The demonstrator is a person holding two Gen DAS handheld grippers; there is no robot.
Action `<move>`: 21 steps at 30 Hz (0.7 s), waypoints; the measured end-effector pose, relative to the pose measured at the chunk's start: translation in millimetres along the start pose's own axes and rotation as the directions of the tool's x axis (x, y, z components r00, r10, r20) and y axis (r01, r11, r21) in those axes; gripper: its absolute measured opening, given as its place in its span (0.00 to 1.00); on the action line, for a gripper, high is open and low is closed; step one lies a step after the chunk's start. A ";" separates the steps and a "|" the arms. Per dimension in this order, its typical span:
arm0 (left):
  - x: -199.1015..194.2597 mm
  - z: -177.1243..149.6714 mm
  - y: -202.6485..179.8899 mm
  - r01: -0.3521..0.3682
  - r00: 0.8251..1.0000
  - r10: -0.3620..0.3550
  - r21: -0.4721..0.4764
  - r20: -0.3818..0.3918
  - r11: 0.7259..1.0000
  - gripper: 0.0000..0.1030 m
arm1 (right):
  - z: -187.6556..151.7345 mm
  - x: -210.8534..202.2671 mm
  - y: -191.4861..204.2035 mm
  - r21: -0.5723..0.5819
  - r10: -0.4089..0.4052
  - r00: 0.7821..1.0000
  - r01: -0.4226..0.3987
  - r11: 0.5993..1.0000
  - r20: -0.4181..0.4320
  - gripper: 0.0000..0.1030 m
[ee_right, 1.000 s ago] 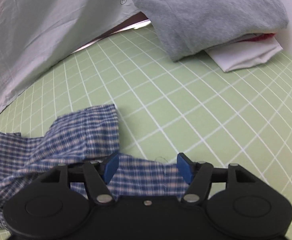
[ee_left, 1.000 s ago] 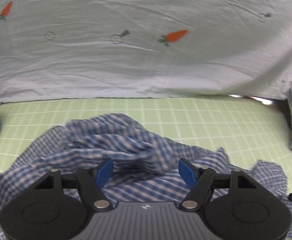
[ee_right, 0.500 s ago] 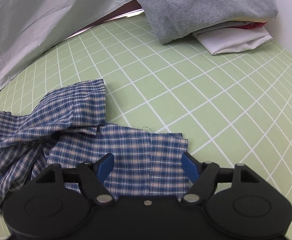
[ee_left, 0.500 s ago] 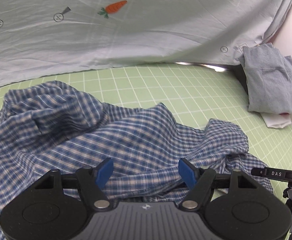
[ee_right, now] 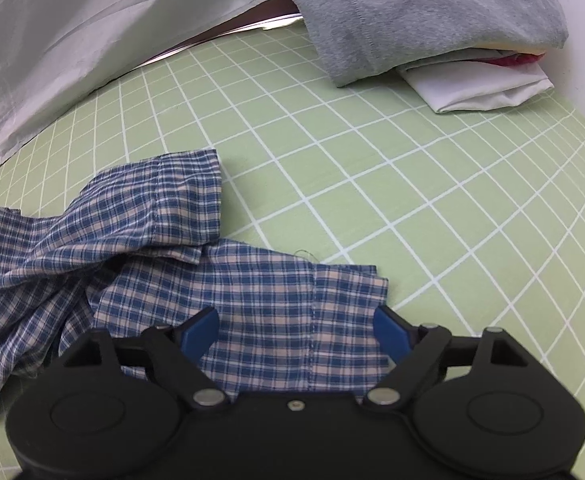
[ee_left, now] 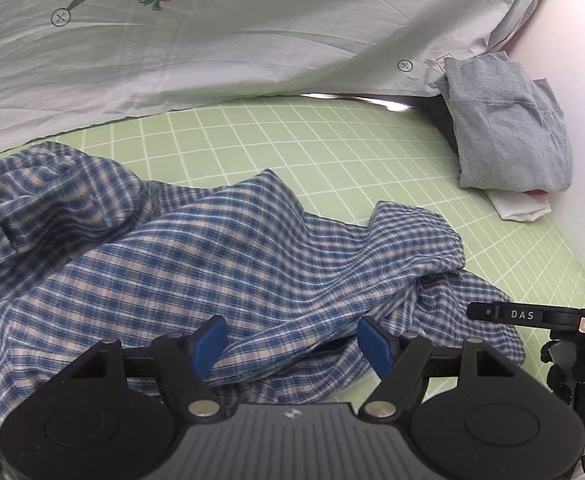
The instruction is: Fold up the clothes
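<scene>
A blue plaid shirt lies crumpled on the green gridded mat that covers the counter, bunched in loose folds at the left and flatter toward the right. The left gripper hangs over the near edge of the shirt with its jaws well apart; a ridge of cloth runs between the blue pads, but they do not press on it. The right gripper is poised over a flat plaid panel with a stitched seam, near the shirt's squared corner; its jaws are opening, the cloth lying under and between them without being pinched. One cuffed sleeve end rests on the mat just beyond. At the far right a folded grey garment sits on top of a folded white one. A pale sheet printed with carrots is draped behind the mat.
</scene>
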State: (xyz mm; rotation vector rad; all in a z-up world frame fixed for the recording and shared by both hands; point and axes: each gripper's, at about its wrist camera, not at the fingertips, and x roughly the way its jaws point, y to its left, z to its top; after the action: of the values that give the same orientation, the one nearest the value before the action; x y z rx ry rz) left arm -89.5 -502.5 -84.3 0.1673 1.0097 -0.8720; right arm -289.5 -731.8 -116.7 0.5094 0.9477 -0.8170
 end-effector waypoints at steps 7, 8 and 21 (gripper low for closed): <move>14.0 -5.5 -7.6 0.015 0.999 -0.013 0.052 -0.038 0.999 0.70 | -3.5 1.3 7.2 -0.010 -0.005 1.000 0.005 1.000 0.003 0.91; 14.7 -6.2 -7.5 0.018 0.999 -0.016 0.057 -0.041 0.998 0.70 | -3.9 1.4 8.1 -0.011 -0.005 1.000 0.005 1.000 0.003 0.92; 25.7 -5.0 8.5 -0.087 0.995 0.087 0.014 -0.051 0.996 0.11 | -5.9 4.1 15.4 -0.028 -0.019 1.000 0.019 0.999 0.004 0.96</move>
State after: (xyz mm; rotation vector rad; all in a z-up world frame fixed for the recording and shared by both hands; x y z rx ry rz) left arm -80.8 -508.7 -109.6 0.2432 1.0374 -0.7980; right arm -278.8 -720.0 -122.6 0.4753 0.9608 -0.8202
